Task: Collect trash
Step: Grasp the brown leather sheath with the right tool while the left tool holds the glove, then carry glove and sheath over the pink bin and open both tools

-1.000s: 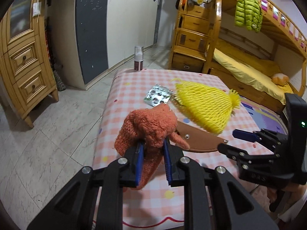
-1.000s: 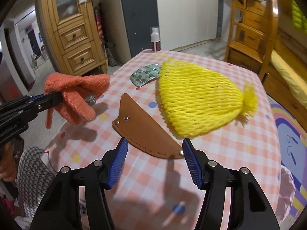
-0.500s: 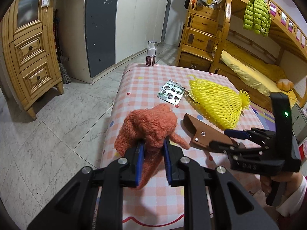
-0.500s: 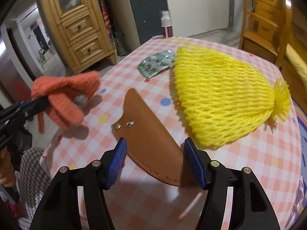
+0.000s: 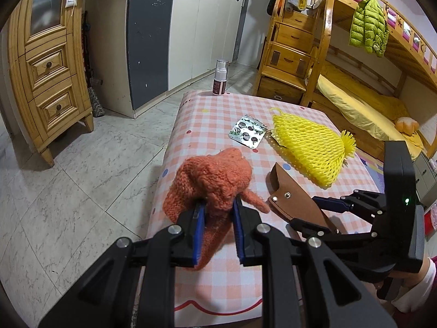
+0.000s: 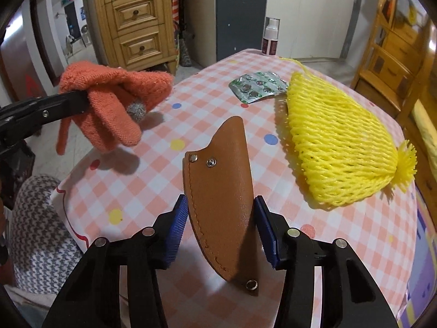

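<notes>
The table (image 6: pixel 341 235) under my tongs wears a pink-and-white checked cloth with coloured dots. On it, toward the far right, lies the yellow foam net (image 6: pixel 336 147), flat, its tufted end pointing right. Beside the net's far end rests a silver blister pack (image 6: pixel 256 86), one corner just touching the net. A white spray bottle (image 5: pixel 220 78) stands upright at the table's far edge.

My left gripper (image 5: pixel 218 224) is pinching the orange knitted glove (image 5: pixel 213 180), blue pads pressed into the wool, the glove lifted clear of the cloth with its fingers dangling.

The brown leather sheath (image 6: pixel 221 199) lies near the front of the table, pointed tip away from me. My right gripper (image 6: pixel 221 227) straddles it, jaws having just been closing; the sheath sits between the blue pads (image 6: pixel 177 224), which stand right at its edges, though I cannot tell whether they press on it yet.

My hand (image 5: pixel 409 287) shows behind the right tongs in a white cuff.
</notes>
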A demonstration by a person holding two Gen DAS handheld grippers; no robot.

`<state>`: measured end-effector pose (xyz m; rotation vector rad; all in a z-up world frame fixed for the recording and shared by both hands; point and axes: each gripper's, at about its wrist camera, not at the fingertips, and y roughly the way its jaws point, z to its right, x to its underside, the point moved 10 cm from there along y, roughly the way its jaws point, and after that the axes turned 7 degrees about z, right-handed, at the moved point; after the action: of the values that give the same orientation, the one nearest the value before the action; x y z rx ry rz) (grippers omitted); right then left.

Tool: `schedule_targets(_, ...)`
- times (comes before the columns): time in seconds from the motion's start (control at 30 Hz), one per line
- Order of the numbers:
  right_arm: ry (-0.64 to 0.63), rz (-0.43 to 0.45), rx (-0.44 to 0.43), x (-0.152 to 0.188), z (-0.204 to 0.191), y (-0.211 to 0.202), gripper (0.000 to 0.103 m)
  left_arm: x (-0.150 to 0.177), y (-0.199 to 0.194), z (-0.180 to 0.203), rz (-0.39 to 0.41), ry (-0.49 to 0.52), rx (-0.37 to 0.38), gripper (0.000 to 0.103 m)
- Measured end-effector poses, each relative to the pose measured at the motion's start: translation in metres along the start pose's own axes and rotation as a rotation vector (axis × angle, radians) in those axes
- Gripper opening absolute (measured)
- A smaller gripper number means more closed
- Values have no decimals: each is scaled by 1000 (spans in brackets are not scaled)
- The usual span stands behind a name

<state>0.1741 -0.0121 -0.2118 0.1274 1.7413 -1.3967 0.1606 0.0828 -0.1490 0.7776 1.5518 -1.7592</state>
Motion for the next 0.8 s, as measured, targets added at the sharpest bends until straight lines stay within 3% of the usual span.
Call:
schedule_targets(0.17,66,79,25,-7,7,-37,49,3,-1,16,-6,22,35,17)
schedule_targets(0.53,395,224,107,8,88,-135,49,3,-9,113,-45,70,276,17)
schedule_targets(0.8,510,286,314,56,163,-199,49,4,-3,217,-64,216,408,17)
